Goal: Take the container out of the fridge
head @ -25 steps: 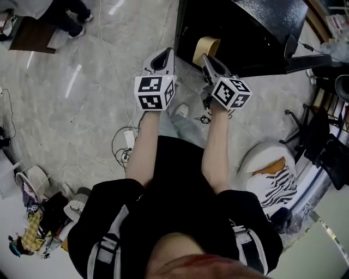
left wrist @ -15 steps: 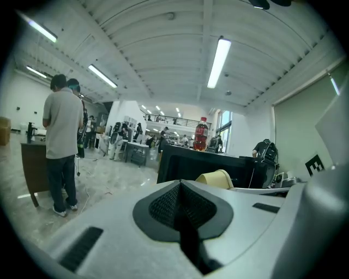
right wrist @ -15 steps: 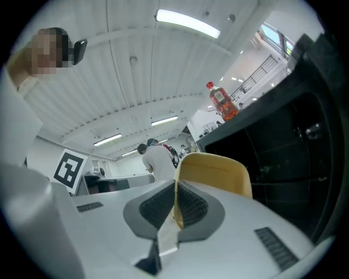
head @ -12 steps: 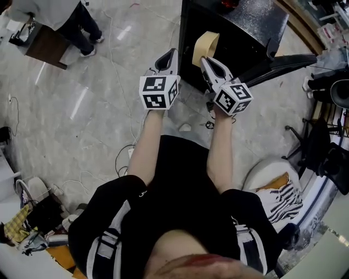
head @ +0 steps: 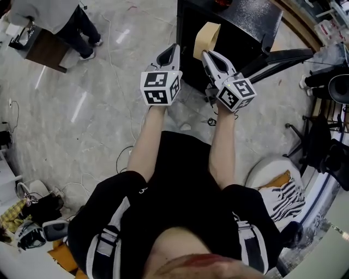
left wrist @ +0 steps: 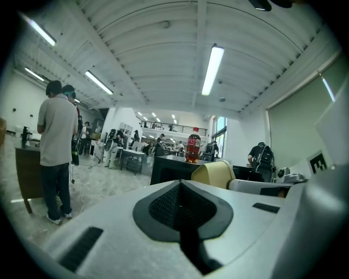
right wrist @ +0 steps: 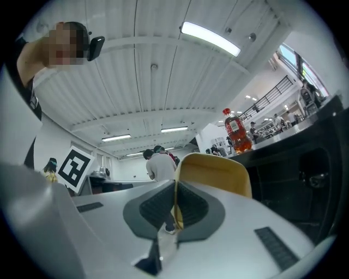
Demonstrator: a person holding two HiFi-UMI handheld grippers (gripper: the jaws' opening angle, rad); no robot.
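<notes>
A pale yellow container [head: 206, 38] hangs in front of the black fridge [head: 240, 27], held by its rim. My right gripper [head: 206, 53] is shut on that rim; in the right gripper view the thin yellow wall [right wrist: 215, 171] is pinched between the dark pads of the gripper [right wrist: 175, 188]. My left gripper [head: 173, 49] is just left of the container, apart from it, shut with nothing in it. In the left gripper view the left gripper [left wrist: 181, 184] has its pads pressed together, and the container [left wrist: 214, 173] shows beyond them to the right.
A red bottle [right wrist: 236, 131] stands on top of the fridge. A person [head: 54, 16] stands by a brown table [head: 43, 49] at the far left. Cables [head: 125, 150] lie on the marble floor. A chair [head: 322, 141] and a white stool with striped cloth [head: 278, 188] are at the right.
Both grippers and the held container have shifted slightly up in the head view. The right gripper keeps its hold. The person in the background has come further into view.
</notes>
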